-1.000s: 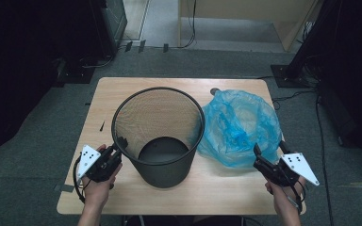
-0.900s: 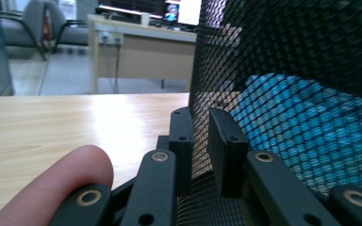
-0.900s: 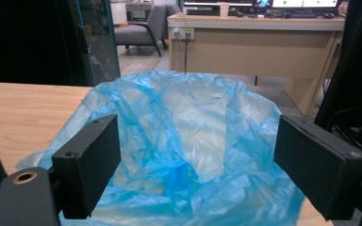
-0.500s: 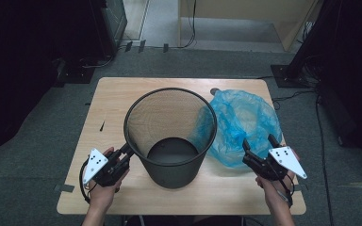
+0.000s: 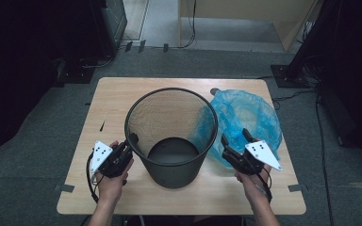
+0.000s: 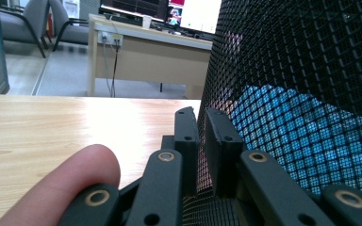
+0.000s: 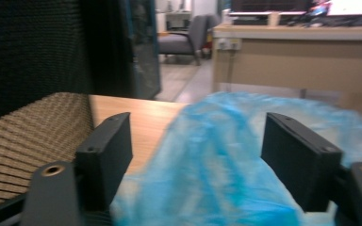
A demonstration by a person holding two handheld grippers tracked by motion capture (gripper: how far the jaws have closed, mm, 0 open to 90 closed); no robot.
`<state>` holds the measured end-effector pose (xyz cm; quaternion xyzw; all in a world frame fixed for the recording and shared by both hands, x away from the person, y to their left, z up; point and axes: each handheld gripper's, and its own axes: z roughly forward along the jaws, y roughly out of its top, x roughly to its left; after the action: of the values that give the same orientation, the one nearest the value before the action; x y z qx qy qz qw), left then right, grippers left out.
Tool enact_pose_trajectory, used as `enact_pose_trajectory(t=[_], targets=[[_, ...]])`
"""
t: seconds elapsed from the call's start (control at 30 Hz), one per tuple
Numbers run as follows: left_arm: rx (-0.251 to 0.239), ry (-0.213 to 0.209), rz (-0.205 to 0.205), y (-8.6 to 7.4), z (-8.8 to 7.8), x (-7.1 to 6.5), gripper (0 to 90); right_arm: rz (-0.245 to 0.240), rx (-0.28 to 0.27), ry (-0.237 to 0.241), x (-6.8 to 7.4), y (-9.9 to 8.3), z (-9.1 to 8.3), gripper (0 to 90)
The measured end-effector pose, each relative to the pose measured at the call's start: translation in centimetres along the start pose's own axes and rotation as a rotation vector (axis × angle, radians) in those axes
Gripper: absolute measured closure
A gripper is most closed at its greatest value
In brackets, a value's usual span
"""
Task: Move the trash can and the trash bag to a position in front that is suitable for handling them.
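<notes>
Blue plastic bag (image 7: 217, 165) lies between the hand-held gripper's (image 7: 207, 155) spread jaws.

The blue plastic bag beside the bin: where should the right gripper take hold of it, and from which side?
Probably the near, loose edge of the blue plastic bag, approached low from the person's side. It lies crumpled flat on the table, so only a raised fold gives purchase. The right gripper, jaws closing but open, already straddles that edge; the mesh bin blocks the bag's left side.

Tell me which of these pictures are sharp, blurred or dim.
High view: dim and soft, dark surroundings, table evenly lit. Left gripper view: sharp on the mesh bin, thumb near the lens soft. Right gripper view: motion-blurred, blue bag smeared, screens overexposed.
</notes>
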<state>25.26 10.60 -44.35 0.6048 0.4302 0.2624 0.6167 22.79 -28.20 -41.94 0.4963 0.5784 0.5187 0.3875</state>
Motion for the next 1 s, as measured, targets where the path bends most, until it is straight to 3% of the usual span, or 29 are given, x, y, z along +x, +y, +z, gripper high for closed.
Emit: enact_pose_trajectory(t=[0.17, 0.23, 0.37, 0.47, 0.73, 0.8, 0.83, 0.87, 0.9, 0.97, 1.0], targets=[[0.006, -0.017, 0.007, -0.1, 0.1, -0.6, 87.5, -0.012, 0.015, 0.067, 2.3, -0.5, 1.1, 47.7], [0.005, -0.015, 0.013, -0.2, 0.2, -1.0, 89.7, -0.009, 0.022, 0.081, 2.9, -0.8, 1.3, 65.1], [0.000, -0.020, 0.010, -0.3, 0.2, -1.4, 90.0, 0.008, 0.030, 0.157, 2.6, -1.0, 1.1, 81.4], [0.000, -0.032, 0.021, -0.5, 0.2, -1.9, 90.0, -0.015, 0.027, 0.169, 2.6, -1.0, 0.5, 90.0], [-0.006, -0.061, 0.055, -1.0, -0.7, -3.2, 90.0, -0.064, 0.032, 0.221, 1.5, -1.2, -1.7, 90.0], [-0.011, -0.041, 0.086, -1.2, -1.0, -3.4, 87.4, -0.096, 0.030, 0.193, 1.1, -1.1, -2.1, 70.6], [-0.008, -0.037, 0.089, -1.2, -1.2, -3.1, 79.0, -0.113, 0.032, 0.179, 0.7, -1.0, -2.2, 61.0], [0.000, -0.047, 0.075, -1.2, -1.4, -2.5, 70.2, -0.111, 0.035, 0.167, 0.0, -1.0, -2.3, 58.8], [0.004, -0.043, 0.059, -1.3, -1.5, -2.1, 66.3, -0.104, 0.023, 0.126, -0.5, -1.0, -2.3, 55.0], [0.021, -0.001, 0.034, -1.6, -1.8, -0.6, 63.2, -0.096, 0.017, 0.067, -1.5, -1.4, -2.2, 46.2], [0.032, 0.017, 0.016, -1.8, -2.0, 0.2, 60.7, -0.085, 0.025, 0.067, -2.1, -1.8, -2.1, 43.5]])
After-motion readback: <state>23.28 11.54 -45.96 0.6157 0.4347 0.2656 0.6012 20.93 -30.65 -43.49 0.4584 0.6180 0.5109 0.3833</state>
